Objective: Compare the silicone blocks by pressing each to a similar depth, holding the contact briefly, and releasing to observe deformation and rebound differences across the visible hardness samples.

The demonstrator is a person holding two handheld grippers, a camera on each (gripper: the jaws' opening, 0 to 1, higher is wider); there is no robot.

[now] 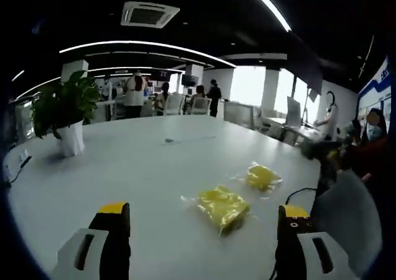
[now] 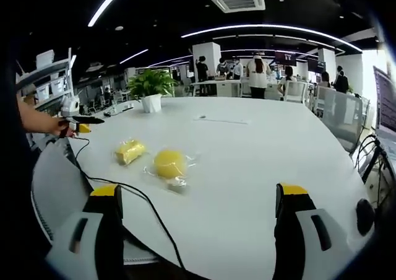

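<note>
On the white table (image 1: pixel 148 168), left gripper (image 1: pixel 201 230) jaws stand wide; two bagged yellow blocks (image 1: pixel 223 207) lie at one o'clock, a plant (image 1: pixel 65 109) far at ten. Right gripper (image 2: pixel 198 215) jaws wide; blocks (image 2: pixel 170 164) at eleven, cable (image 2: pixel 124 190) nearer.

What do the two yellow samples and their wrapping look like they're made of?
Nearer yellow block and farther yellow block: matte, opaque and soft-looking, probably silicone, though the look alone can't confirm it. Each lies in a clear wrapper, likely thin plastic film, glossy and crinkled at the edges.
</note>
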